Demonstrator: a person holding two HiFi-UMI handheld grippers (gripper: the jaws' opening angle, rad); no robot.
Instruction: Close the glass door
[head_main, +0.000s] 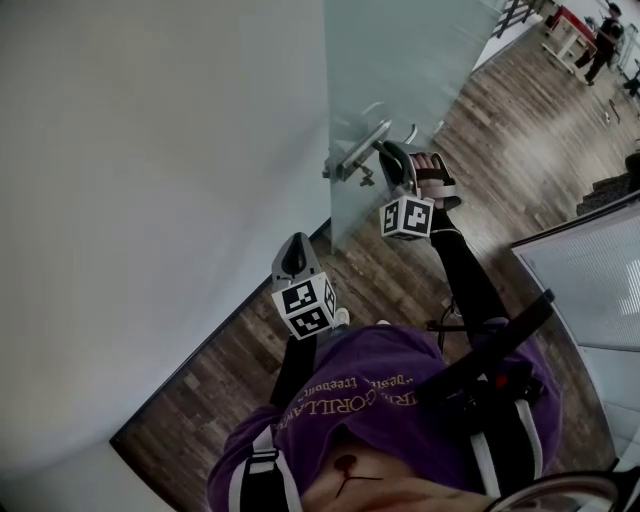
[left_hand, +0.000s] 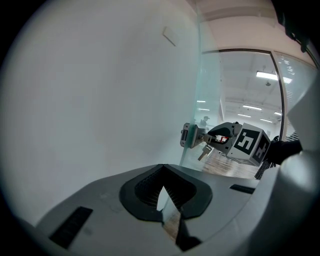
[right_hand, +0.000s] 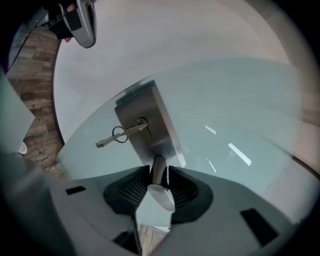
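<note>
The frosted glass door (head_main: 400, 70) stands by the white wall (head_main: 150, 150), with its edge against the wall. A metal lever handle (head_main: 355, 150) and a lock plate (right_hand: 145, 120) with keys (right_hand: 117, 136) hanging from it sit at that edge. My right gripper (head_main: 393, 162) is at the handle. In the right gripper view its jaws (right_hand: 159, 182) stand open with the lever handle (right_hand: 158, 172) between them. My left gripper (head_main: 295, 255) hangs lower and nearer the wall, shut (left_hand: 169, 220) and empty. The left gripper view shows the right gripper (left_hand: 225, 137) at the lock plate (left_hand: 189, 136).
Dark wood floor (head_main: 400, 270) runs under the door. A second glass partition (head_main: 590, 280) stands at the right. Far off at the top right a person (head_main: 605, 40) stands near some furniture. The person wearing the grippers has a purple top (head_main: 390, 390).
</note>
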